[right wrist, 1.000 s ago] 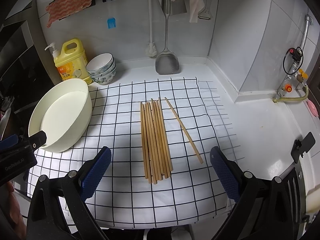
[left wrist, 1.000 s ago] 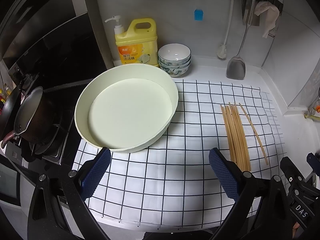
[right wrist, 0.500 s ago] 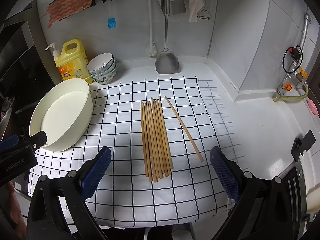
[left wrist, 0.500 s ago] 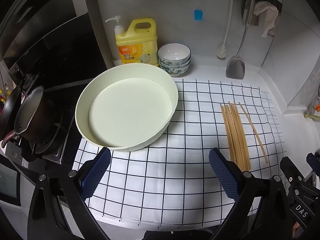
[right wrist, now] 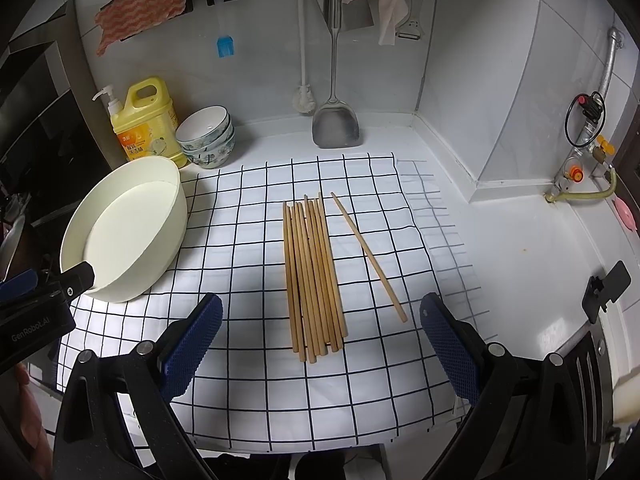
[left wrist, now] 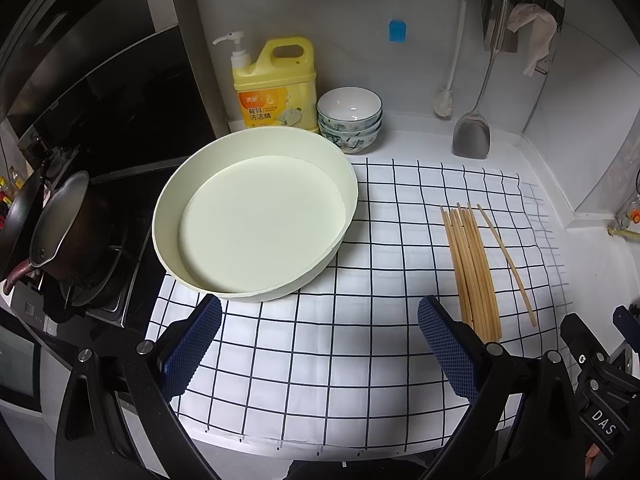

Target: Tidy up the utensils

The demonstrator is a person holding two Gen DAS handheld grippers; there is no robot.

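A white checked cloth [right wrist: 248, 360] covers the counter. The round cream basin [left wrist: 256, 220] sits on its left part. The bundle of wooden chopsticks [right wrist: 314, 272] lies in the middle, one single chopstick [right wrist: 370, 258] just beside it. The left gripper [left wrist: 320, 344] and right gripper [right wrist: 320, 344] are both spread wide and hold nothing.

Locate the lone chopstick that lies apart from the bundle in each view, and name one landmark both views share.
Left wrist: lone chopstick at right, slanting, just right of the bundle.
Right wrist: lone chopstick right of centre, slanting, beside the bundle.
Shared landmark: the metal spatula leaning on the back wall.
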